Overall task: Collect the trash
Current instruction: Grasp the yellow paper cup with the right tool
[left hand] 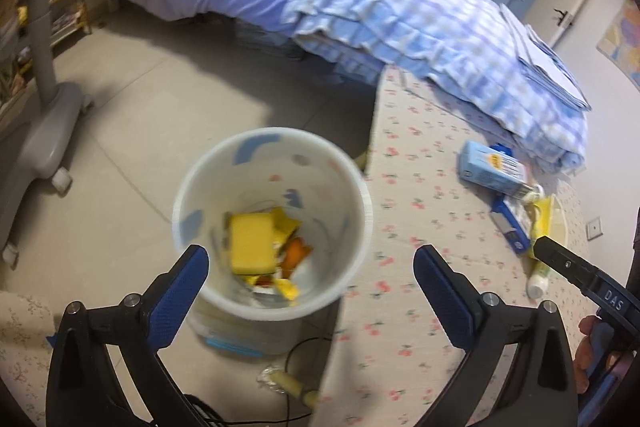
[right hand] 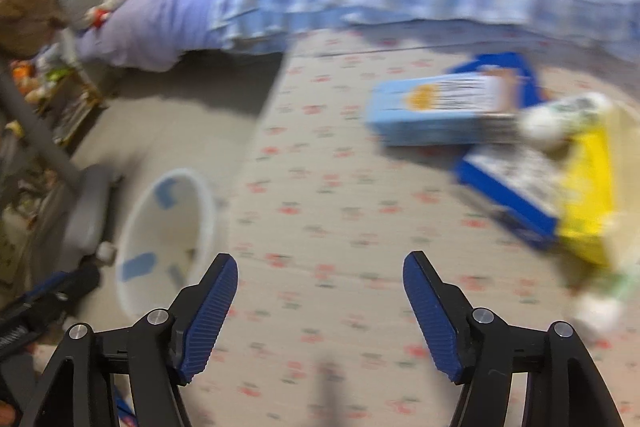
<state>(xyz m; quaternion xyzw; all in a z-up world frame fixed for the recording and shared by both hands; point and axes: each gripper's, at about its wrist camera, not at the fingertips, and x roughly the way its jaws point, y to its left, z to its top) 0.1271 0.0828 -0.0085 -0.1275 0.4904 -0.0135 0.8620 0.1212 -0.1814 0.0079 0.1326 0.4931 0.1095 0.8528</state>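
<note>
White plastic bin [left hand: 272,227] on floor beside floral mat [left hand: 420,227], holding yellow sponge [left hand: 251,245] and scraps. Left gripper [left hand: 310,279] above it, gaping, empty. Right gripper [right hand: 320,307] wide, empty. Next, judged: fetching light-blue carton [right hand: 432,111].

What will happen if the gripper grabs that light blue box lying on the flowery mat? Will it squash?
The light blue box looks like thin cardboard, so it is probably light and may dent if squeezed hard. It lies flat, so it should slide rather than roll. Its smooth printed sides might slip a little.
</note>
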